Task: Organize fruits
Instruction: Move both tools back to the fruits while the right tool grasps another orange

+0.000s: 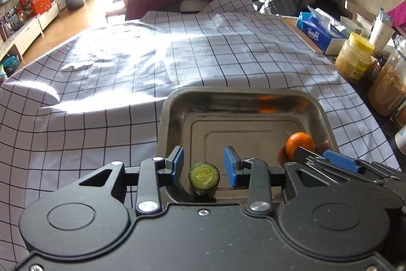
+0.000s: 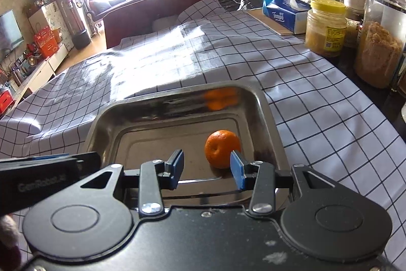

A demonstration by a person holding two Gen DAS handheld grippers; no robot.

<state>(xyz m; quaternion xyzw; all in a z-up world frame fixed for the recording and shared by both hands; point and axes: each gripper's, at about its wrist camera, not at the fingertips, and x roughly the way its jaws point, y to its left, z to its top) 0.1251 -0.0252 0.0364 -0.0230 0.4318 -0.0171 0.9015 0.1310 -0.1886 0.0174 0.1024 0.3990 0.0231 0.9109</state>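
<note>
Tangerine (image 2: pixel 222 149) resting on the floor of the steel tray (image 2: pixel 266 118), toward its right wall, mirrored in the far wall. Green cut piece, probably cucumber (image 1: pixel 204 178), standing on end in the tray's near-left corner, cut face up. Left gripper (image 1: pixel 203 161) poised over that corner with its fingers (image 1: pixel 229 166) released, one on each side of the piece and a clear gap on both. Right gripper (image 2: pixel 206 166) likewise released, its right pad just beside the tangerine, the other pad well apart from it. Likely a placing step, both items already inside the tray. To finish well: lift each gripper straight up and away from the tray, keeping the pads clear so that the upright piece does not topple and the tangerine does not roll. Tray sitting on the checked cloth (image 2: pixel 317 106) that covers the bench. Only in the left wrist view: the green piece, hidden from the right wrist camera behind the left gripper's body. Only in the right wrist view: the tangerine whole, dimple included, and half covered by the right gripper in the other.
</note>
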